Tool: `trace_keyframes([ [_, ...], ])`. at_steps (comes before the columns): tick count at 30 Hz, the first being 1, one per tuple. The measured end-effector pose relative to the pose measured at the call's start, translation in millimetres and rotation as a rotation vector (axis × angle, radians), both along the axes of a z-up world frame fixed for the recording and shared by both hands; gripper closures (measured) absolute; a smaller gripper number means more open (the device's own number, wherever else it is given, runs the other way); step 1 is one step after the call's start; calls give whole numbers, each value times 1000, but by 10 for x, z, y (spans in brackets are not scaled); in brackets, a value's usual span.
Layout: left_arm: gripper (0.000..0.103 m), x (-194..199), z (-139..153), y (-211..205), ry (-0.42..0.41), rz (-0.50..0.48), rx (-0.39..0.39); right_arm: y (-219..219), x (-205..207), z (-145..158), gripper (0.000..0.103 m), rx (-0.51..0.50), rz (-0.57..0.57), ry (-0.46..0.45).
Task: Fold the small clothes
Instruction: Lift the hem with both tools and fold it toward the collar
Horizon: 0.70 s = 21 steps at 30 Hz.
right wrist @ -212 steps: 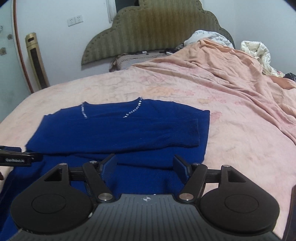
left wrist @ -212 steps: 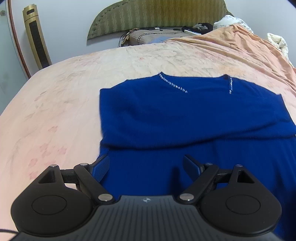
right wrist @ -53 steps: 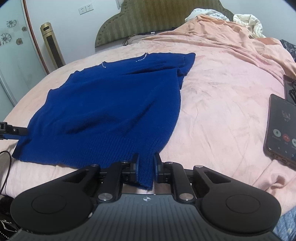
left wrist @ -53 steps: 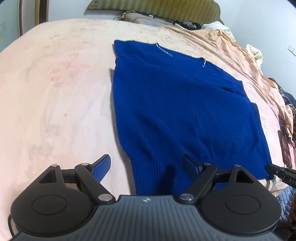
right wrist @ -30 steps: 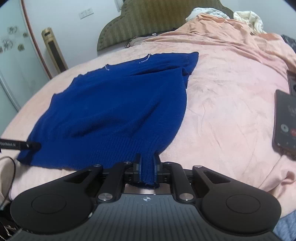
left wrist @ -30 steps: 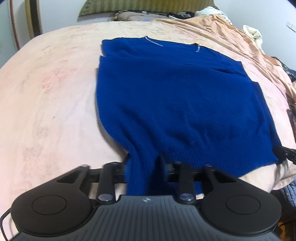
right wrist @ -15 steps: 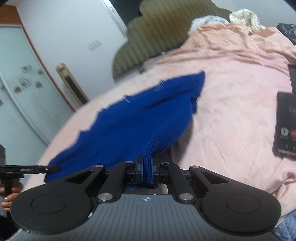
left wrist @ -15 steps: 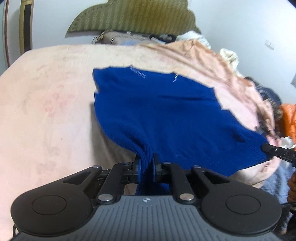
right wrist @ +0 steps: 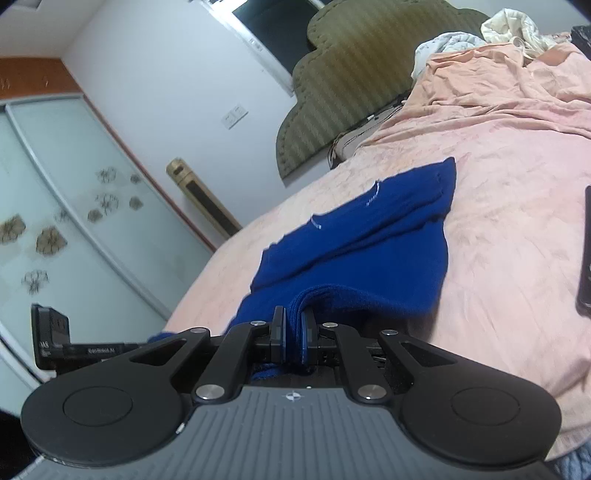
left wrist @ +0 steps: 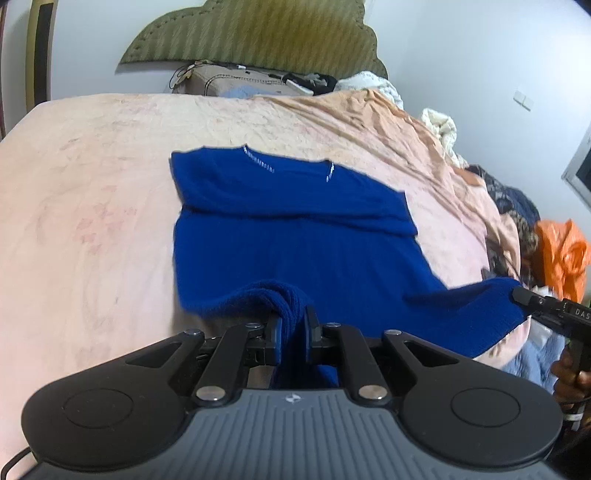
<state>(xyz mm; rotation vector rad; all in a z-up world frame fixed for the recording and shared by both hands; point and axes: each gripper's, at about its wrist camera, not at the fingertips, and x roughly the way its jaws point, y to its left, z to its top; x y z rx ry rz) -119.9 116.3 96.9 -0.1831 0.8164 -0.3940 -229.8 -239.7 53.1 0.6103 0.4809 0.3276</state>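
A dark blue knit sweater (left wrist: 295,236) lies on the pink bed sheet (left wrist: 85,206), neckline with small beads toward the headboard and sleeves folded across the chest. My left gripper (left wrist: 293,326) is shut on the near left corner of the ribbed hem, which is lifted off the bed. My right gripper (right wrist: 293,332) is shut on the other hem corner of the sweater (right wrist: 373,243), also raised. In the left wrist view the right gripper (left wrist: 517,295) shows at the far right, pinching the hem. The left gripper's fingers (right wrist: 110,349) appear at the left edge of the right wrist view.
A green padded headboard (left wrist: 251,40) stands at the far end, with pillows and rumpled bedding (right wrist: 491,26) beside it. A dark phone (right wrist: 585,254) lies on the sheet at the right. An orange bag (left wrist: 565,254) and a tall gold appliance (right wrist: 201,199) flank the bed.
Both grippers have risen, lifting the sweater's hem corners off the bed. The lower part of the sweater now hangs between them, and both views have tilted up toward the headboard.
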Motion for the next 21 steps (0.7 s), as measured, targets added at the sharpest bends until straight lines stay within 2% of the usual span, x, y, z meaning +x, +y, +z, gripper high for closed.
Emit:
trace_keyframes([
  [5,92,383,152,-24,-19,31,-5,-90,385,55,92,59,-62,-17],
  [12,92,1188,272,-106,-33,70,19,-310,1110,35,92,142,-136,-7],
  [21,92,2277,93,-316,-13,100,94,-573,2182,-147,92,190,-204,57],
])
